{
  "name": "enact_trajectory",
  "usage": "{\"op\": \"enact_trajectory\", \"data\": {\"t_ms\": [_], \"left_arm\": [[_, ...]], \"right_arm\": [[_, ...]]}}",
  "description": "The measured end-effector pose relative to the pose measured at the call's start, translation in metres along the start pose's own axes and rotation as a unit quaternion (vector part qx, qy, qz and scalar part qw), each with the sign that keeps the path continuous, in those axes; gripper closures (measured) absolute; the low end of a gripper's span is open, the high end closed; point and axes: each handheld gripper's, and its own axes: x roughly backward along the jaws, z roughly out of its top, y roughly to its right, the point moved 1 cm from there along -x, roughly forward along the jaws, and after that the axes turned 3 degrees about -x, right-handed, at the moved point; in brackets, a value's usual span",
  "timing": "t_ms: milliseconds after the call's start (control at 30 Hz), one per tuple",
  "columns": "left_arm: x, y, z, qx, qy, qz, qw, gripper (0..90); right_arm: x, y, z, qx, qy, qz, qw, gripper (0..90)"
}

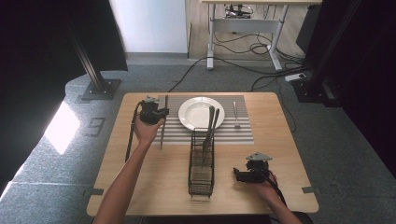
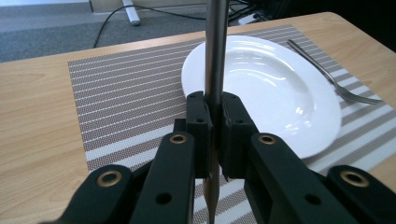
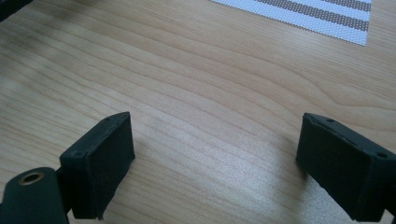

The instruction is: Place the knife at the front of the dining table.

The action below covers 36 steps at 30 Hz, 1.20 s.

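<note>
Jaws of the left gripper clamp a knife by its handle, just left of the white plate on the striped placemat; likely its place-setting spot, mirroring the fork. Right gripper rests wide apart, holding nothing, beside the wire caddy; apparently waiting.

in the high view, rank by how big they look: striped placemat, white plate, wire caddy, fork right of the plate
1. striped placemat, widest by far
2. wire caddy and white plate: similar spread, and the caddy sits nearer the camera, so unranked
3. fork, smallest
</note>
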Motion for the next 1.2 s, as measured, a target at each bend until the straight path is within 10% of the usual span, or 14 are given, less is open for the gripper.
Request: {"op": "enact_trajectory", "data": {"t_ms": [500,1200], "left_arm": [[-0.044,-0.029,-0.008,0.066,-0.013,-0.01,0.9977,83.9],[-0.087,-0.039,-0.031,0.085,-0.08,0.015,0.993,83.8]], "right_arm": [[-0.001,0.0,0.001,0.003,0.001,0.001,1.0,11.3],[-0.001,-0.001,0.001,0.003,0.002,0.003,1.0,11.4]]}}
